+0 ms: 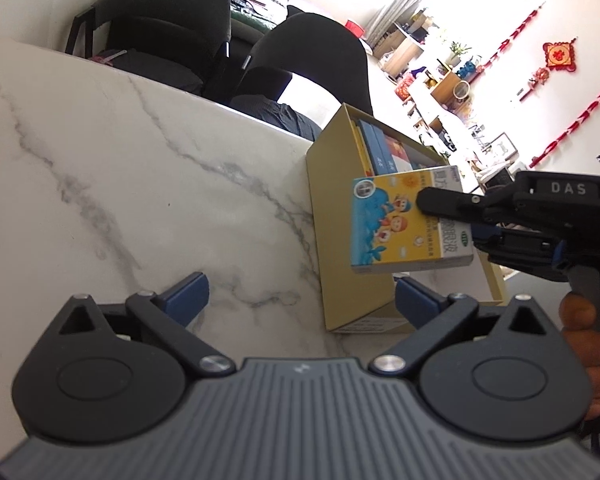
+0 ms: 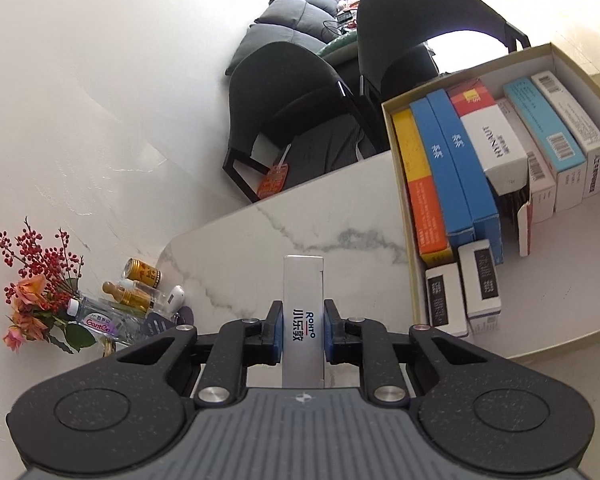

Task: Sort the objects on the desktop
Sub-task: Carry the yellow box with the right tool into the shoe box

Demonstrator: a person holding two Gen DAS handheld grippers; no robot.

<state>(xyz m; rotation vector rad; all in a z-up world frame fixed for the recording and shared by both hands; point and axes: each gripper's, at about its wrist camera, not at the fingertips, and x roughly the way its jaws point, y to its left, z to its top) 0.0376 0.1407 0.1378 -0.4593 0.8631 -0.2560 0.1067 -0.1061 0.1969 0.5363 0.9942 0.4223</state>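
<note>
Over the desk [image 2: 300, 224], we read:
Right claw [image 2: 302, 326]: clamped on carton [image 2: 303, 300]; light, crushable, grip flat sides.
Left claw [image 1: 300, 292]: wide apart, empty.
Box [image 2: 404, 184]: near.

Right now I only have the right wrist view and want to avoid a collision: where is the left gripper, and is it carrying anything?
Observer: The left gripper is open and empty, over the white marble table, close to the tan cardboard tray's near corner.
Operator: What's on my box's broad side? I see only a white edge.
Observer: The yellow and blue carton shows cartoon children there; the right gripper clamps it.
Operator: Is it inside the tray?
Observer: No, it hangs in front of the tray's wall, above its rim.
</note>
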